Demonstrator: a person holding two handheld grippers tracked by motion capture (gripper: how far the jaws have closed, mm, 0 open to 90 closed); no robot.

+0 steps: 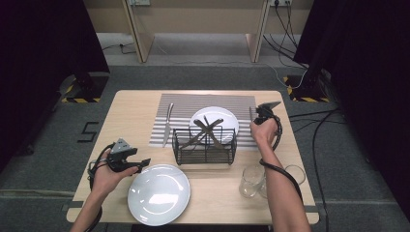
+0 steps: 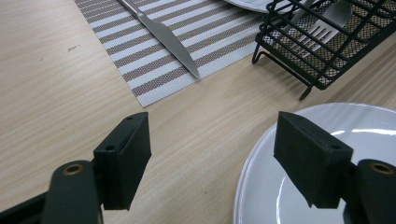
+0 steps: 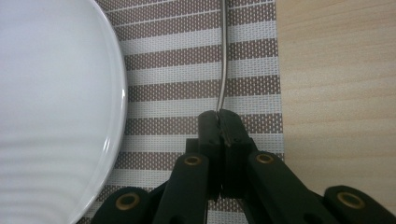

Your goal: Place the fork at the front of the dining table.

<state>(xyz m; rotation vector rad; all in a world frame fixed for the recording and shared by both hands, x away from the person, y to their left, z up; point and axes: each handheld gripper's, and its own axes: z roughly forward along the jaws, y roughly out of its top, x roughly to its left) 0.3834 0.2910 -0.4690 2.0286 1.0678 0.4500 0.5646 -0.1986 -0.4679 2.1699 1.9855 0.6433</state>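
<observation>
A: Right gripper view first: the right gripper [image 3: 219,126] has its jaws pressed together on the near end of a thin metal utensil [image 3: 223,60], which runs straight away from the jaws, up along the right strip of the striped placemat [image 3: 187,56]. The far plate [image 3: 51,93] sits just to its left, rim close but apart from it.

B: So what does the next move hang on?

A: On that long axis, I'd say. The utensil lies in line with the jaws, parallel to the placemat's right edge, between plate and bare table [image 3: 336,70]. Whether it's a spoon or a fork I can't tell; its head is out of frame.

B: And the other hand?

A: From the high view, the left gripper [image 1: 129,162] hovers at the near left of the table, well apart from the utensil. Its jaws stand wide and empty, straddling the left rim of the near plate [image 2: 327,186]. The knife [image 2: 163,35] lies on the mat's left strip beyond it, and the wire basket [image 1: 205,145] with cutlery stands between the two plates.

B: So the right hand is the nearer one.

A: Clearly; it already grips the thing.
</observation>
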